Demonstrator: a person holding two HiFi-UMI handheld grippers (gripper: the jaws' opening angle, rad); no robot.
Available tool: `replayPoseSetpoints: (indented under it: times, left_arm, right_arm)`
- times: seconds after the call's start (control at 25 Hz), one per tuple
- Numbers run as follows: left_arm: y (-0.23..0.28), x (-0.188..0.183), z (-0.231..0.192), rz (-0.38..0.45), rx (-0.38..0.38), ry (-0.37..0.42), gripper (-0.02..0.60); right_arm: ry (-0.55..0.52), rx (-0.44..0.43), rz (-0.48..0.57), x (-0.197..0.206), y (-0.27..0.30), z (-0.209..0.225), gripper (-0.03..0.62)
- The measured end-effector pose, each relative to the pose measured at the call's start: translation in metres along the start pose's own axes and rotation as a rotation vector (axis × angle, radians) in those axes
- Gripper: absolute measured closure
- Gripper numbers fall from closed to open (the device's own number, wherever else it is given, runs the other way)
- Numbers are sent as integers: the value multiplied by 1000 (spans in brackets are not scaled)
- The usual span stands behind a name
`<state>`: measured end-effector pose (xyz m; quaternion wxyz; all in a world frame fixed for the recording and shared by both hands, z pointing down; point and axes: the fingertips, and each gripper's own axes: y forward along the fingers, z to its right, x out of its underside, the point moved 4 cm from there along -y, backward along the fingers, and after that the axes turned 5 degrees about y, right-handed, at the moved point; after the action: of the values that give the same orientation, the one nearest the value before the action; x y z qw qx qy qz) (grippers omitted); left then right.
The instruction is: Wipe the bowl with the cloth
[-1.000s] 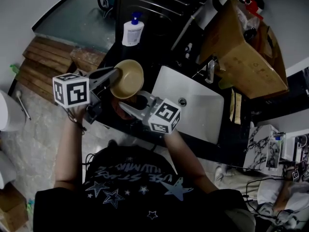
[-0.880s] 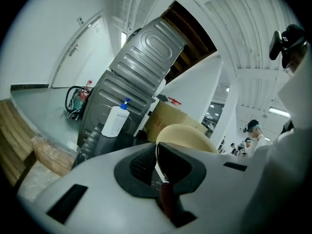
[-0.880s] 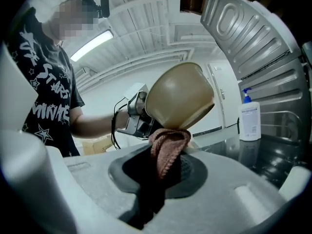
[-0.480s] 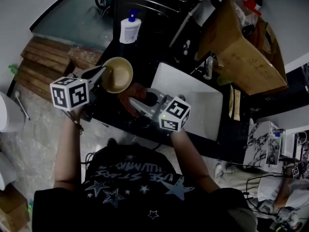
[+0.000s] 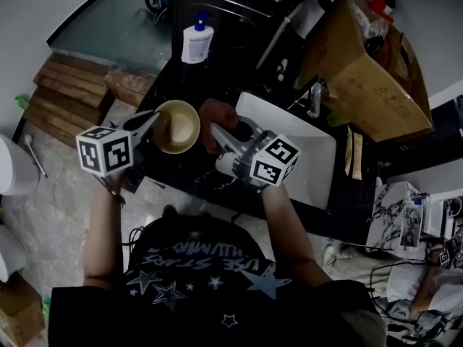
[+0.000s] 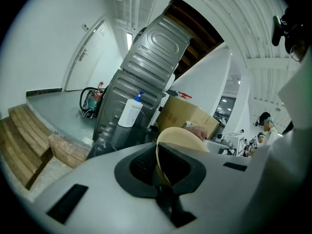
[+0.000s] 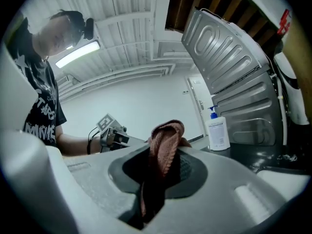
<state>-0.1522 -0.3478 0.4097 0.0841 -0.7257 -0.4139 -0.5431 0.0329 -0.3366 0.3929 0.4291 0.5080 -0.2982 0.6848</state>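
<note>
The left gripper [image 5: 150, 120] keeps its jaws clamped on the rim of the tan bowl [image 5: 178, 127], above the dark counter [image 5: 189, 176]. The right gripper [image 5: 217, 130], jaws pinching the reddish cloth [image 5: 217, 114], has swung from the bowl's five o'clock to its three o'clock. The cloth is now just beside the rim, so I'd say wiping is about to start.

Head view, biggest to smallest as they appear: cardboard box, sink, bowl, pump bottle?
1. cardboard box, though it stands taller, so nearness may inflate it
2. sink, partly covered by a gripper
3. bowl
4. pump bottle
</note>
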Motion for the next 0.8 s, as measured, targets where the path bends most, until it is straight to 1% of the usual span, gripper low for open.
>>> replayPoseSetpoints:
  times: [0.08, 0.16, 0.32, 0.4, 0.52, 0.8]
  left_arm:
    - [0, 3, 6, -6, 17, 1, 561]
    - [1, 8, 8, -18, 10, 8, 561]
    - [1, 22, -3, -77, -43, -8, 561]
    - [2, 31, -10, -111, -66, -33, 561]
    - [5, 42, -15, -136, -93, -68, 561]
    - [18, 52, -19, -177, -161, -69, 561]
  right_arm:
    - [3, 19, 0, 0, 3, 4, 528]
    - [-5, 42, -14, 4, 5, 7, 528]
    - [5, 98, -23, 11, -1, 11, 528]
    - [23, 113, -25, 15, -6, 12, 528]
    - [35, 132, -44, 24, -13, 11, 528]
    - [44, 165, -54, 30, -29, 9, 528]
